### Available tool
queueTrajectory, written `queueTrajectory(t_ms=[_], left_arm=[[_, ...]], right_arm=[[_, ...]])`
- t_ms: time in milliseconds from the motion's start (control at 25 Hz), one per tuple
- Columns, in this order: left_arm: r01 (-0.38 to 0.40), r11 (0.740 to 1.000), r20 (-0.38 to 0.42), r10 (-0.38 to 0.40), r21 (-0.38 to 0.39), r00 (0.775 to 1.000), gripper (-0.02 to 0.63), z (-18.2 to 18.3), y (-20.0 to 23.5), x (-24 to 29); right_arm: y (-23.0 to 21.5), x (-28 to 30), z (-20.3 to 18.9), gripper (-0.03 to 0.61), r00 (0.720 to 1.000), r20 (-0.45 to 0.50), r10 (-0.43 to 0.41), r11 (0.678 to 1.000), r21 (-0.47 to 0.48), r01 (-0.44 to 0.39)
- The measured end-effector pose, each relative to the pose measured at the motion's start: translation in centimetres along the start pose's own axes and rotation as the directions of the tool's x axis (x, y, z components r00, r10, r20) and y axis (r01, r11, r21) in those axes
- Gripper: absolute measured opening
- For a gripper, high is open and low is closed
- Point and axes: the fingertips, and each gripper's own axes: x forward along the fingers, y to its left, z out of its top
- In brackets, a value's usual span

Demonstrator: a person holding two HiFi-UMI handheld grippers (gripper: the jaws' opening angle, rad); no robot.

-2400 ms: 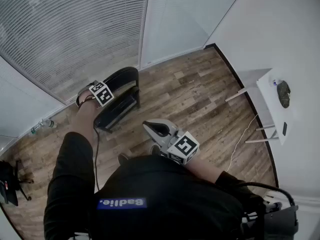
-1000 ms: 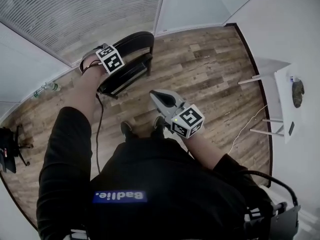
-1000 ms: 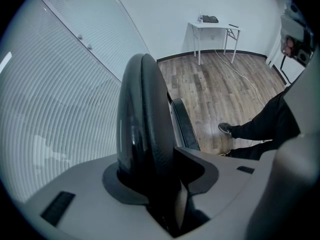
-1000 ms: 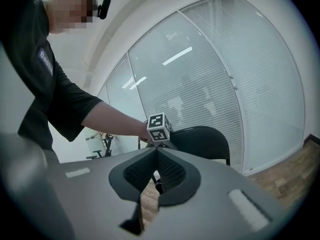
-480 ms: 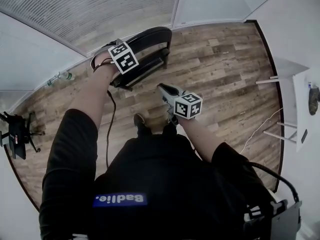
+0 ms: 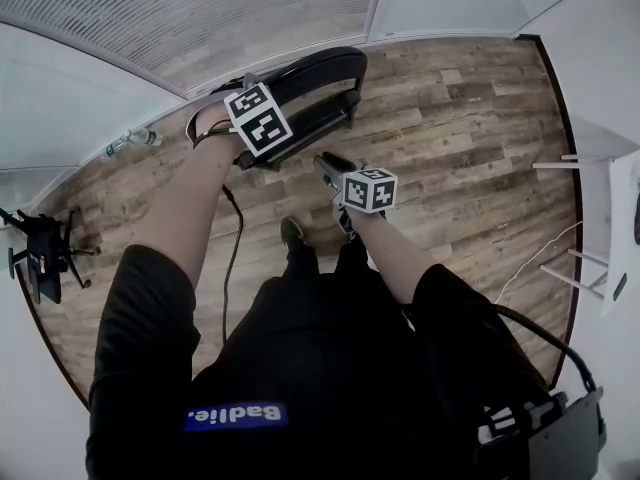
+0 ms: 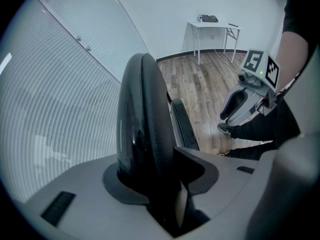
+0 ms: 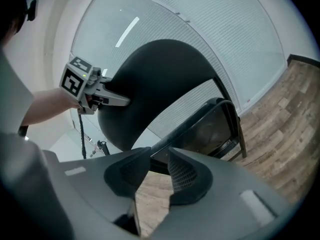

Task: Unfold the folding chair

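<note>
While left tongs (image 7: 155, 180) pinch the partly hidden chair (image 6: 318, 68), right tongs (image 8: 155, 171), just opening, grip nothing.

**newbie_q:** what sort of place is this, somebody's flat?

**deskjockey:** nah, reads as a bare office room to me. one whole side is glass partition (image 6: 200, 8) with fine horizontal blind lines, the meeting-room kind. wood-look plank floor (image 6: 470, 118) with a dark skirting strip (image 6: 562, 118), and plain white walls. one small white table (image 7: 212, 26) sits against the wall with a white cable (image 6: 540, 258) trailing under it. there's a black stand (image 6: 45, 253) in the corner and a bottle (image 6: 130, 140) by the glass
</note>
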Motion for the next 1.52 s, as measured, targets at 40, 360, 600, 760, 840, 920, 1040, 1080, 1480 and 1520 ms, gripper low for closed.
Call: queueTrajectory(t_ms=[40, 360, 600, 760, 840, 920, 1040, 1080, 1480, 1520], left_arm=[[0.000, 1.000, 0.001, 0.000, 0.000, 1.000, 0.161, 0.0, 0.0, 0.1], [0.003, 1.000, 0.002, -0.003, 0.001, 1.000, 0.161, -0.3, 0.2, 0.4], [0.003, 1.000, 0.003, -0.003, -0.003, 1.000, 0.161, -0.4, 0.6, 0.9], [0.007, 1.000, 0.004, -0.007, 0.002, 1.000, 0.161, -0.5, 0.9, 1.1], [0.006, 1.000, 0.004, -0.006, 0.002, 1.000, 0.162, -0.5, 0.8, 1.0], [0.006, 1.000, 0.005, -0.006, 0.001, 1.000, 0.162, -0.5, 0.6, 1.0], [0.003, 1.000, 0.006, -0.003, 0.000, 1.000, 0.161, -0.5, 0.2, 0.9], [0.002, 1.000, 0.006, -0.002, 0.000, 1.000, 0.161, -0.5, 0.1, 0.9], [-0.003, 1.000, 0.004, 0.003, 0.004, 1.000, 0.161, -0.5, -0.3, 0.5], [-0.002, 1.000, 0.003, 0.002, 0.004, 1.000, 0.161, -0.5, -0.4, 0.5]], right_arm=[[-0.4, 0.7, -0.2, 0.081, 1.000, -0.003, -0.003, 1.000, 0.017, 0.003], [-3.0, 5.3, -0.4, 0.107, 0.999, 0.027, -0.019, 0.989, 0.148, 0.015], [-5.4, 8.0, 1.3, 0.125, 0.994, 0.100, -0.042, 0.958, 0.287, 0.012], [-6.2, 9.3, 2.8, 0.150, 0.983, 0.178, -0.042, 0.918, 0.395, -0.033], [-6.7, 9.8, 3.6, 0.159, 0.976, 0.211, -0.051, 0.900, 0.432, -0.047], [-7.5, 10.0, 4.1, 0.174, 0.970, 0.235, -0.065, 0.886, 0.462, -0.053], [-8.1, 10.6, 4.7, 0.181, 0.964, 0.256, -0.074, 0.875, 0.480, -0.060], [-8.3, 10.8, 4.8, 0.181, 0.963, 0.259, -0.078, 0.873, 0.483, -0.060], [-8.9, 10.7, 4.5, 0.086, 0.948, 0.307, -0.083, 0.844, 0.528, -0.097], [-8.9, 10.6, 4.5, 0.084, 0.947, 0.311, -0.076, 0.842, 0.529, -0.106]])
